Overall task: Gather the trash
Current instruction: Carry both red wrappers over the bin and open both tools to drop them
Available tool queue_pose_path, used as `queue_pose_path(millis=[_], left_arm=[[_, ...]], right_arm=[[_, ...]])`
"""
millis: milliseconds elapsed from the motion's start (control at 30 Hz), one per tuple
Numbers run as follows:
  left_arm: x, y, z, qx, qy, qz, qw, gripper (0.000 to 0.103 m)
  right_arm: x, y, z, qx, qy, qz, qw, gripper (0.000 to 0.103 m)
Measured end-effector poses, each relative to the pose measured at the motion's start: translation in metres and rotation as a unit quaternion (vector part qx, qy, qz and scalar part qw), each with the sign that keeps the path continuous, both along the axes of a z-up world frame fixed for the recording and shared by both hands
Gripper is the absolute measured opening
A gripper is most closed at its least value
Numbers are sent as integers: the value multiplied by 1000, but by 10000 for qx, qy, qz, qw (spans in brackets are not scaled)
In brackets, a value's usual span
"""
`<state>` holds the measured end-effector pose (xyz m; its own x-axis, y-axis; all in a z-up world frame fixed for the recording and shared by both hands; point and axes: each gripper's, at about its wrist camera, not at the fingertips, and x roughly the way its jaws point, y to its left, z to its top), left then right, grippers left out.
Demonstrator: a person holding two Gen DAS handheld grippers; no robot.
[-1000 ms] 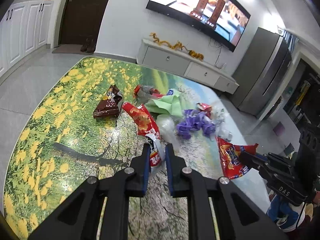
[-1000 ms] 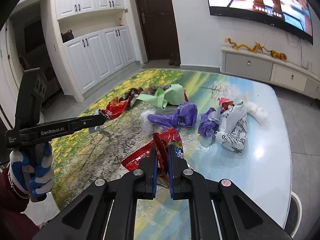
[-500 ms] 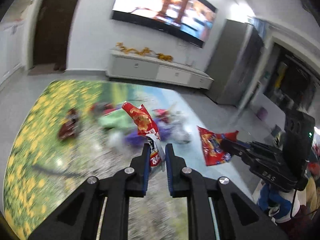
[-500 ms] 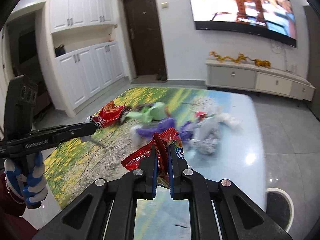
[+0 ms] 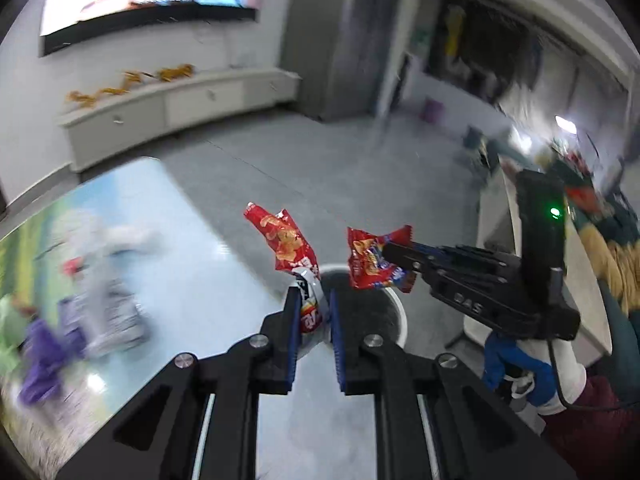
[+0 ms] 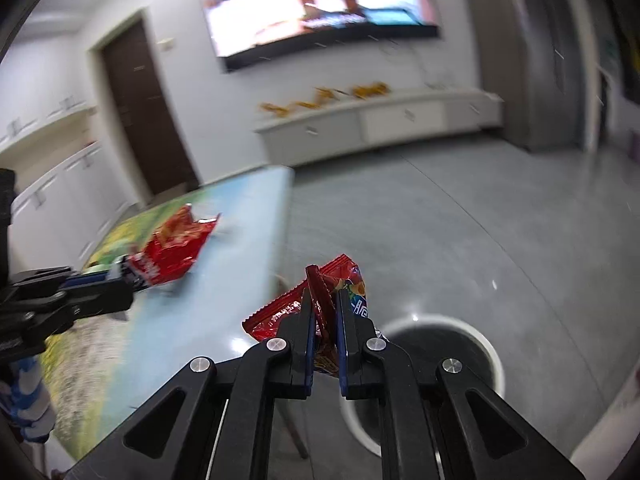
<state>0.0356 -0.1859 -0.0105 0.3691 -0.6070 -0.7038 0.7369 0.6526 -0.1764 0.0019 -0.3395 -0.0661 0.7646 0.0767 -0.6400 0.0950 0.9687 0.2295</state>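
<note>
Red chip bag point(image 5: 286, 242), crumpled, silver inside showing at its lower end: pinched between the nearly closed blue-padded fingers of the left gripper point(image 5: 314, 314), held upright in the air just past the table edge. Second red snack wrapper point(image 6: 320, 308), folded: clamped between the near-shut fingers of the right gripper point(image 6: 324, 330), likewise off the table, its lower part hidden by the fingers. In the left wrist view both wrappers hang side by side, apart, above a round white-rimmed trash bin point(image 5: 400, 312) standing on the grey tiled floor point(image 6: 460, 208). Table point(image 5: 192, 264) with a printed landscape top, to the left: carries blurred remaining litter, among it a white printed bag point(image 5: 108, 312) and purple plastic point(image 5: 38, 364). Beyond: white TV cabinet point(image 6: 380, 120), wall-mounted television point(image 6: 320, 4), dark door point(image 6: 140, 108).
</note>
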Motion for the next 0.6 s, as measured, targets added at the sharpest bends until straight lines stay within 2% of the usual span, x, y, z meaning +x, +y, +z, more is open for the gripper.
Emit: queue_pose_path(millis=[167,333,467,567,600], left_arm=[[21,-70,-34,531,447,-448,9966,14],[42,-122,-72,1133,852,-702,9874,14],[51,-150,-92,1364,1185,-694,9811,14],[59,-160,-102,1385,1407,-735,9776,15],[58,-166,-103,1360,1491,-758,9765,15]], right_arm=[[14,-54,-53,478,544,-556,9958,9],[30,-86,-96,802,963,-869,9883,10],[41,-106,-123,1009,1247,-1065,9813,14],[52,-118,-137,1056,1407,-1102,9782,16],[51,-120,-139,1079,1431,-1110,9775,22]])
